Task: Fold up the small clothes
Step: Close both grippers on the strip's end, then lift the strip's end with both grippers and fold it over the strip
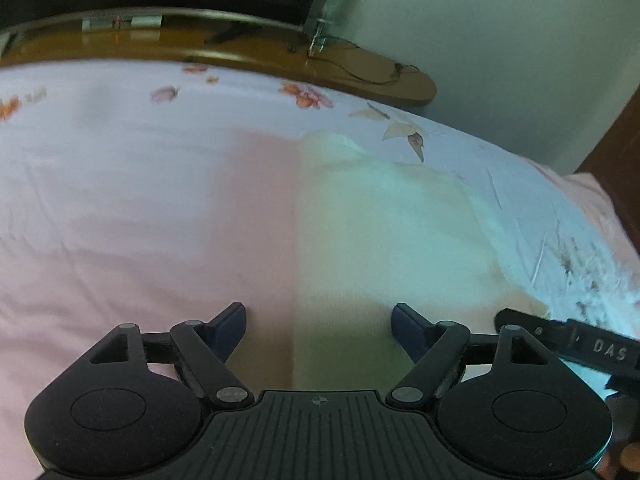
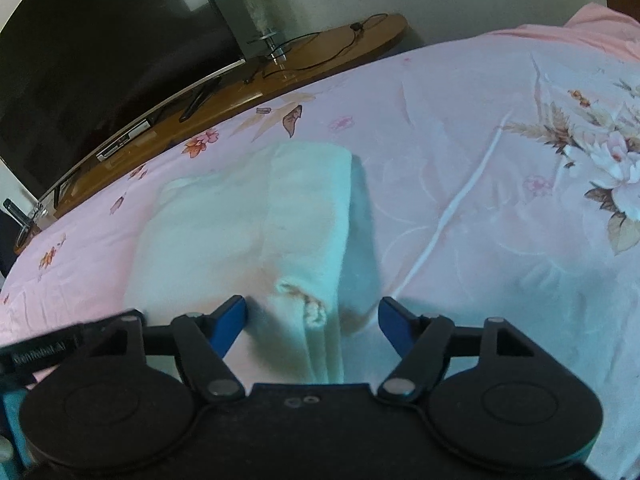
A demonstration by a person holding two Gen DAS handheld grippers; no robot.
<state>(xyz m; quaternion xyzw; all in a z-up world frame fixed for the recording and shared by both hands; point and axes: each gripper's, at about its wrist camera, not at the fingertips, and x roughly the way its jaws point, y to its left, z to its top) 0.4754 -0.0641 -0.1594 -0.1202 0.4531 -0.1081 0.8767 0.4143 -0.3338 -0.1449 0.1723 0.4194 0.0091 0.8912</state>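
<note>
- Right gripper (image 2: pixel 312 322) has its jaws spread wide, holding nothing, straddling the near edge of the pale garment (image 2: pixel 256 232) lying on the bed (image 2: pixel 460 160).
- Left gripper (image 1: pixel 319 326) is wide open too and empty, low over the same cloth's left side.
- The garment looks light, soft and floppy; it'll likely sag and slide if pinched through one layer.
- Best hold, I'd say: the thick near hem by the little frayed spot (image 2: pixel 310 306), both layers together.
- Count: one garment, part-folded with a flap laid over; two grippers; one flowered bedsheet.
- Beyond it, a wooden bench (image 2: pixel 304 60) carries one cable and a dark screen (image 2: pixel 100 60).
</note>
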